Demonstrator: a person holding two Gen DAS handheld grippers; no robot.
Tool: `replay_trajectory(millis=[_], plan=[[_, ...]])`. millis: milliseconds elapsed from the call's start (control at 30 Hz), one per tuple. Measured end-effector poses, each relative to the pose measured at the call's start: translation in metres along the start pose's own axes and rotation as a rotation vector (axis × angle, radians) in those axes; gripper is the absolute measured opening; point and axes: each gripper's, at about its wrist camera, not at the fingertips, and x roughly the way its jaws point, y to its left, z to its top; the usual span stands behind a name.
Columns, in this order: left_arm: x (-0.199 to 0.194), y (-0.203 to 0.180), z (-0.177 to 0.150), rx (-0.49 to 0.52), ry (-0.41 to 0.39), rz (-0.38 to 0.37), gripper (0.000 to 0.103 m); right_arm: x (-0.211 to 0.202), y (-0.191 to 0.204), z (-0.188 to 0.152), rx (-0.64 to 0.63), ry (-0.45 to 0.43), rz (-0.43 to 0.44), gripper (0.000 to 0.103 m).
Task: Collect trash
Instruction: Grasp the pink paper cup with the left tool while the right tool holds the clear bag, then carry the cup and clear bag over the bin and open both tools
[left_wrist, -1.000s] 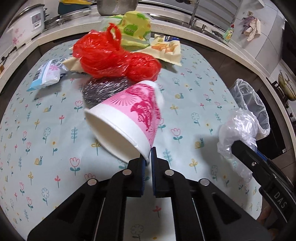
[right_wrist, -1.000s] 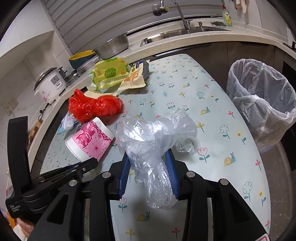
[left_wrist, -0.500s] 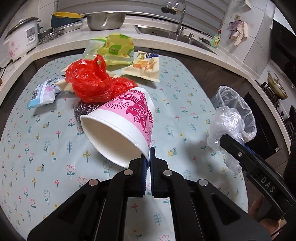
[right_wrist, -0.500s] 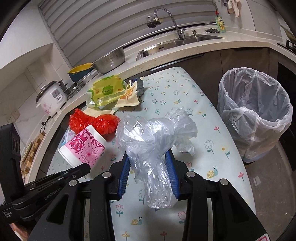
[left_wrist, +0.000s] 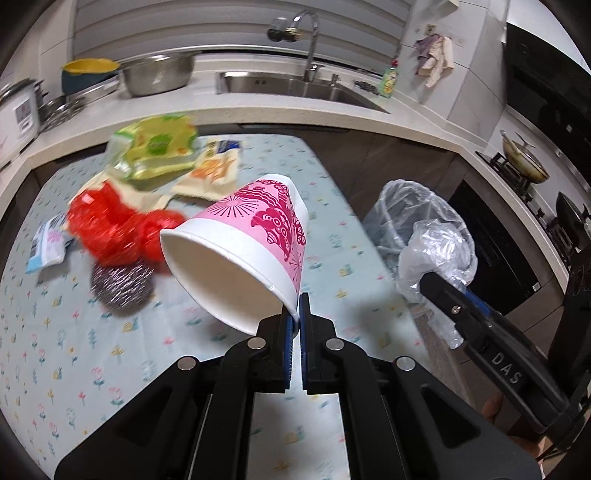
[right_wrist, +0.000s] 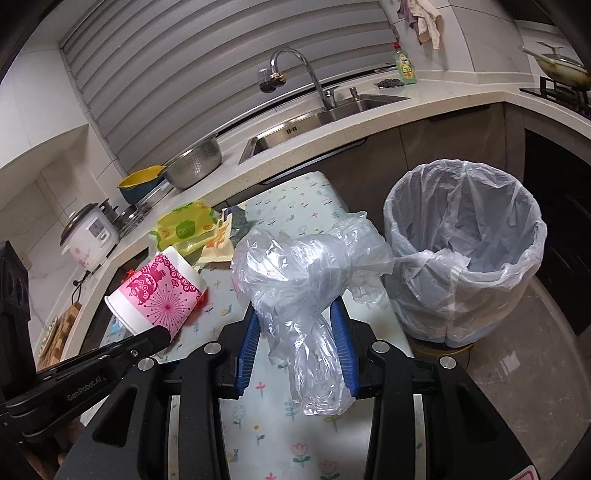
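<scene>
Left wrist view: we are noting the left tool (left_wrist: 295, 325) pressed together on the rim of the pink-and-white paper cup (left_wrist: 243, 251), which is hanging tilted above the counter (left_wrist: 74, 350), its mouth facing the camera. Below and behind the cup, we are recording a red plastic bag (left_wrist: 118, 229), a steel scouring pad (left_wrist: 122, 282) touching the bag's near side, a green-yellow packet (left_wrist: 159, 147) and a cream wrapper (left_wrist: 218, 170) toward the far edge of the counter, and a small white-blue packet (left_wrist: 50, 243) near its left edge. These items are appearing blurred.

In the right wrist view, we are observing the right tool (right_wrist: 297, 347) pinching a crumpled clear plastic bag (right_wrist: 306, 280), its blue pads (right_wrist: 247, 339) partly spread and pressing on the bag from both sides. The bag is bulging above the pads and trailing below them. The lined trash bin (right_wrist: 465, 254) is standing on the floor just beside the counter's right edge, ahead and to the right of the held bag. The cup and the left tool are showing at the left of this view.
</scene>
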Motion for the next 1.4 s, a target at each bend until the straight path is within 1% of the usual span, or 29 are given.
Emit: replay_trajectory(millis=[200,300,433,533,633,800,900,933,1000,1033,1067,1100,1133,1167,1200,1267,1400], plan=[[0.024,-0.055,0.025,0.075,0.001,-0.075,0.003,-0.006,-0.043,0.021,0.036,-0.044,-0.075,0.036],[0.039,-0.085,0.038,0.118,0.006,-0.124,0.003,-0.005,-0.068,0.034,0.056,-0.061,-0.118,0.036],[0.064,-0.121,0.054,0.162,0.029,-0.193,0.003,0.002,-0.100,0.053,0.083,-0.068,-0.163,0.036],[0.082,-0.143,0.065,0.184,0.038,-0.230,0.003,0.009,-0.121,0.063,0.106,-0.065,-0.182,0.036],[0.101,-0.160,0.073,0.206,0.058,-0.253,0.003,0.019,-0.139,0.071,0.124,-0.057,-0.199,0.037],[0.135,-0.179,0.083,0.238,0.096,-0.271,0.004,0.039,-0.162,0.080,0.138,-0.034,-0.221,0.037],[0.154,-0.184,0.086,0.241,0.118,-0.273,0.004,0.052,-0.171,0.083,0.141,-0.015,-0.225,0.038],[0.159,-0.184,0.087,0.239,0.120,-0.271,0.004,0.056,-0.174,0.084,0.143,-0.007,-0.221,0.040],[0.166,-0.182,0.088,0.225,0.118,-0.266,0.005,0.064,-0.175,0.085,0.138,0.005,-0.220,0.041],[0.168,-0.181,0.090,0.218,0.117,-0.262,0.011,0.067,-0.175,0.087,0.130,0.006,-0.226,0.045],[0.170,-0.179,0.091,0.210,0.115,-0.260,0.021,0.069,-0.175,0.088,0.125,0.003,-0.232,0.048],[0.171,-0.177,0.092,0.201,0.111,-0.260,0.028,0.069,-0.174,0.089,0.124,-0.001,-0.235,0.051],[0.170,-0.174,0.093,0.188,0.103,-0.259,0.044,0.070,-0.174,0.089,0.125,-0.007,-0.231,0.056],[0.170,-0.171,0.094,0.178,0.094,-0.256,0.056,0.069,-0.173,0.089,0.124,-0.014,-0.230,0.059],[0.168,-0.168,0.096,0.170,0.083,-0.253,0.058,0.069,-0.172,0.091,0.122,-0.021,-0.233,0.061],[0.166,-0.164,0.098,0.160,0.072,-0.244,0.059,0.068,-0.169,0.093,0.116,-0.029,-0.232,0.064],[0.155,-0.150,0.104,0.127,0.048,-0.232,0.059,0.061,-0.163,0.097,0.119,-0.045,-0.222,0.064]])
